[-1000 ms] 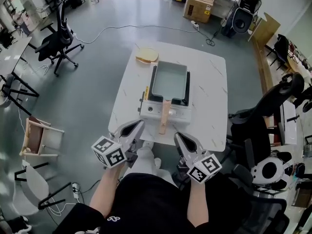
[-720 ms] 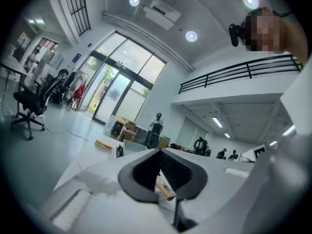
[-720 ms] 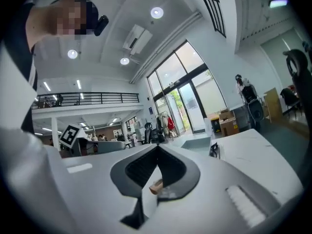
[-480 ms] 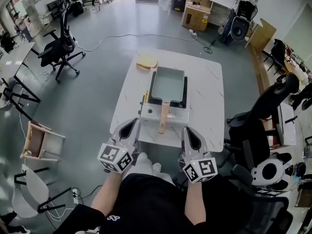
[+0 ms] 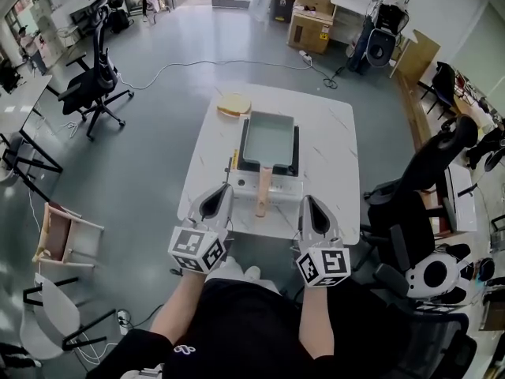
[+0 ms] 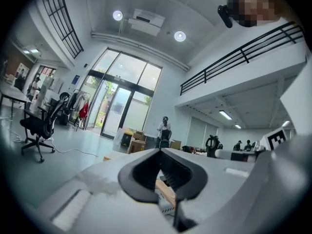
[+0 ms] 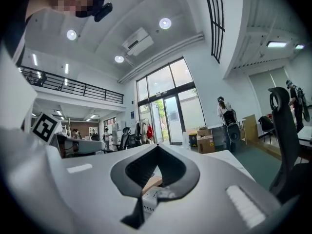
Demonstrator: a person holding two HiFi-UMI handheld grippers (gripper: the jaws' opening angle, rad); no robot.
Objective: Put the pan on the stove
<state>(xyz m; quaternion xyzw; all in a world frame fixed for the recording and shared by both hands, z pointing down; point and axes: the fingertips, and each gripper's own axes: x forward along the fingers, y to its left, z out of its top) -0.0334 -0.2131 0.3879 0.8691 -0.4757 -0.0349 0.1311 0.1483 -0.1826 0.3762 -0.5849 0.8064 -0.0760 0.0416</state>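
Observation:
A rectangular grey pan (image 5: 271, 136) with a wooden handle (image 5: 263, 189) sits on the white portable stove (image 5: 278, 183) in the middle of the white table (image 5: 335, 164). The handle points toward me. My left gripper (image 5: 222, 189) is shut and empty at the table's near edge, left of the handle. My right gripper (image 5: 308, 201) is shut and empty to the handle's right. In the left gripper view, the closed left gripper (image 6: 160, 150) frames the handle (image 6: 166, 192). In the right gripper view, the closed right gripper (image 7: 157, 146) shows the handle (image 7: 150, 183) and the stove (image 7: 150, 199).
A tan, bread-like piece (image 5: 235, 103) lies at the table's far left corner. Office chairs stand left (image 5: 93, 73) and right (image 5: 430, 172) of the table. Cardboard boxes (image 5: 309, 28) and a person (image 5: 384, 2) are at the far end of the room.
Both grippers have moved forward to the table's near edge and now stand more parallel on either side of the handle. The pan and stove have not moved.

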